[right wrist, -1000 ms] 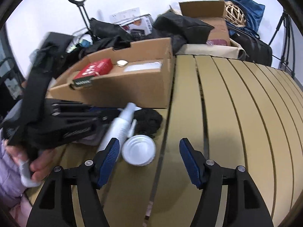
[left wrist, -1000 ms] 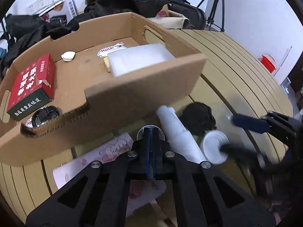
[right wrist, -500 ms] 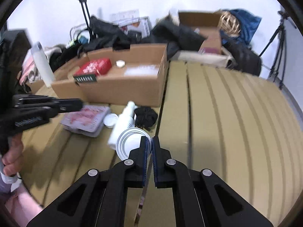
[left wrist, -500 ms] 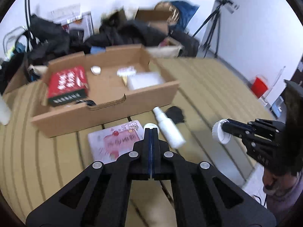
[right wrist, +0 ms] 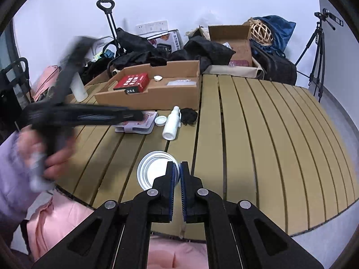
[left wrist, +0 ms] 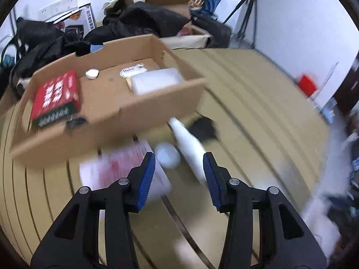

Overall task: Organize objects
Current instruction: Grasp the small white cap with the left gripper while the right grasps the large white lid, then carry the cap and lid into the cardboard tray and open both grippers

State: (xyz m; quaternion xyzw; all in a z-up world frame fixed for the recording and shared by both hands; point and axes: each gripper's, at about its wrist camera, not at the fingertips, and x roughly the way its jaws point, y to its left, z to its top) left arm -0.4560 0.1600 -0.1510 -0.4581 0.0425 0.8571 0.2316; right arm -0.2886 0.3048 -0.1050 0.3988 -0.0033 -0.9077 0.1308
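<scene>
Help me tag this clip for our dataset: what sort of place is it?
Probably a makeshift recording room or storeroom rather than a lived-in home: a slatted wooden table stands against a bare white wall, a camera tripod waits in the corner, and black bags and a cardboard box are heaped behind it.

Slatted table (right wrist: 258, 134); cardboard box (right wrist: 157, 99), bottle (right wrist: 171, 123), perhaps wallet (right wrist: 136, 126).

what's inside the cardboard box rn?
Cardboard box holds a red carton, a small white cap, a clear plastic pack and a sticker. Its front wall hides part of a black item.
</scene>
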